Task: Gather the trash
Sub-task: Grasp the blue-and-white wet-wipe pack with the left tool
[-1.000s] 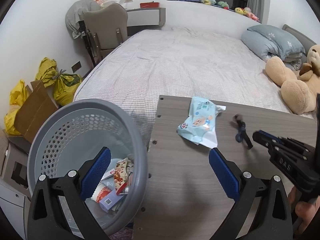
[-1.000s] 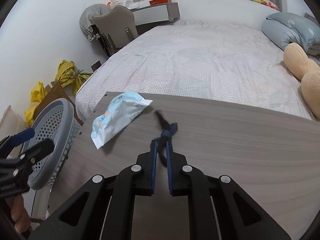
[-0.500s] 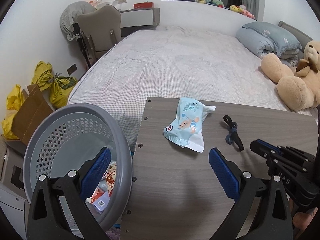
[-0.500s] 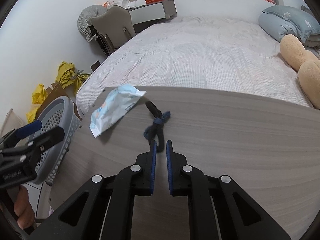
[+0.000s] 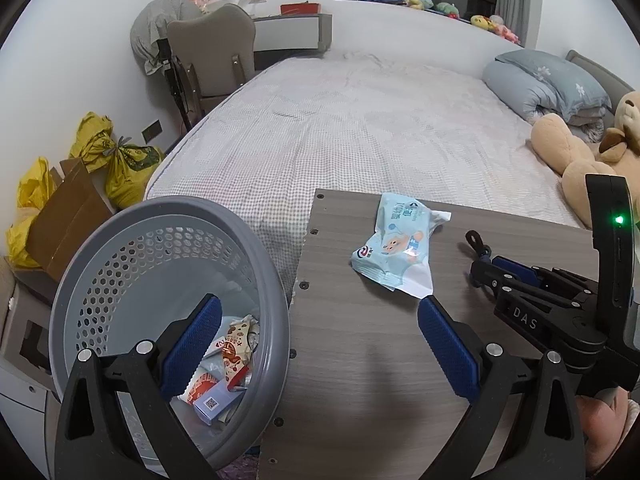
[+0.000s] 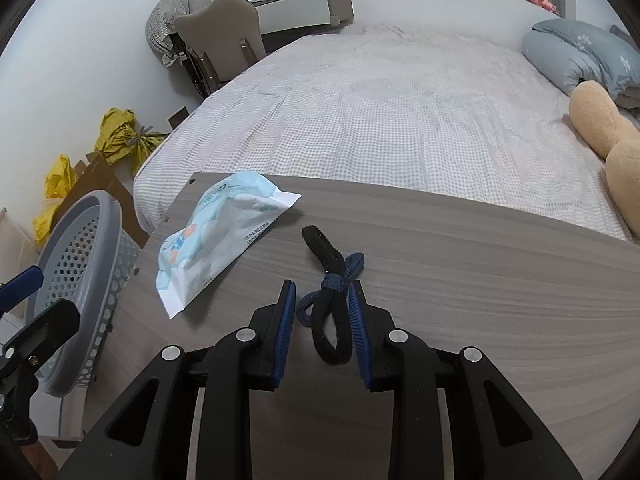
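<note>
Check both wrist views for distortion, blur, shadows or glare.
Left wrist: strong fisheye bending with dark corners; sharp; glare spot on the wet wipes packet; soft shadow under the left hand-held gripper. Right wrist: same bending; sharp; tied hair bands crisp; tabletop evenly lit.

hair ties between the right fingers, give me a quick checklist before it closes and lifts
1. Right gripper open: ok, jaws apart.
2. Hair ties between the pads: ok, black loop and blue knot sit in the gap.
3. Pads low enough to pinch: cannot tell.
4. Wrapper out of the pinch: ok, it lies apart to the left.
5. Basket ready: ok, open top, beside the table edge.
6. Left gripper out of the way: ok, open and empty, near the basket.
</note>
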The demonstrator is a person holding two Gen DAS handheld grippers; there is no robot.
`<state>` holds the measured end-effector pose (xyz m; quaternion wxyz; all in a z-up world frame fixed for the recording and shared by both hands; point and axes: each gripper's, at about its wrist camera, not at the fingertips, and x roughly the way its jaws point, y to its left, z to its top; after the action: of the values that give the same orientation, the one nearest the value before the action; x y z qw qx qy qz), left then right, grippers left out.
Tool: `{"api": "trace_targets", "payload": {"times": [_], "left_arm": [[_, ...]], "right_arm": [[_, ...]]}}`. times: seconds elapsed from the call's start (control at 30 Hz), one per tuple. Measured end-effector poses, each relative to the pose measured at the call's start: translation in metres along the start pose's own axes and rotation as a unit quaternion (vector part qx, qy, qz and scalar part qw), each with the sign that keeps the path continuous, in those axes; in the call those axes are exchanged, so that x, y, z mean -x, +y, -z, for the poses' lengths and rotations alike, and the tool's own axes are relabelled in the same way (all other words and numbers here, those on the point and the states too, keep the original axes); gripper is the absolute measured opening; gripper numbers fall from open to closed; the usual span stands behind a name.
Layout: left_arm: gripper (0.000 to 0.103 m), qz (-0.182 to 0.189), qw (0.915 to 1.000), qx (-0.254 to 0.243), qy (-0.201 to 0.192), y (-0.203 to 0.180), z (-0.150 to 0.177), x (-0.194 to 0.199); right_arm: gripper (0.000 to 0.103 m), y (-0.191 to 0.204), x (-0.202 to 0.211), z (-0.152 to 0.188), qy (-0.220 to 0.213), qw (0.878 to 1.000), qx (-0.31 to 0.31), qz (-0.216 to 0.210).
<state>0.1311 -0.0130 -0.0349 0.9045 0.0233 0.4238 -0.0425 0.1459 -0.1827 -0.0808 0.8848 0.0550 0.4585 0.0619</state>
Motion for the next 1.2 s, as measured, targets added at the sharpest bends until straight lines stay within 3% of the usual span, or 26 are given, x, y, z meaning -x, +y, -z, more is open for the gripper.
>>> {"api": "trace_targets", "payload": {"times": [0.13, 0.37, 0.73, 1.2], "left_arm": [[0.097, 0.002, 1.0, 0.0, 0.001, 0.0, 0.0, -0.002], [0.097, 0.005, 1.0, -0.004, 0.006, -0.003, -0.001, -0.008], [0.097, 0.022, 0.9994, -0.022, 0.016, -0.024, -0.017, -0.029], [0.097, 0.038, 0.9963, -0.053, 0.056, -0.059, -0.038, -0.084]], "right_arm": [[0.027, 0.006, -0.006, 0.001, 0.001, 1.0, 0.015, 0.016], [0.013, 0.003, -0.001, 0.003, -0.011, 1.0, 0.016, 0.01], [0.013, -0.027, 0.032, 0.014, -0.034, 0.999, -0.029, -0.018], [0.013, -0.057, 0.052, 0.028, -0.044, 0.996, -0.066, -0.033]]}}
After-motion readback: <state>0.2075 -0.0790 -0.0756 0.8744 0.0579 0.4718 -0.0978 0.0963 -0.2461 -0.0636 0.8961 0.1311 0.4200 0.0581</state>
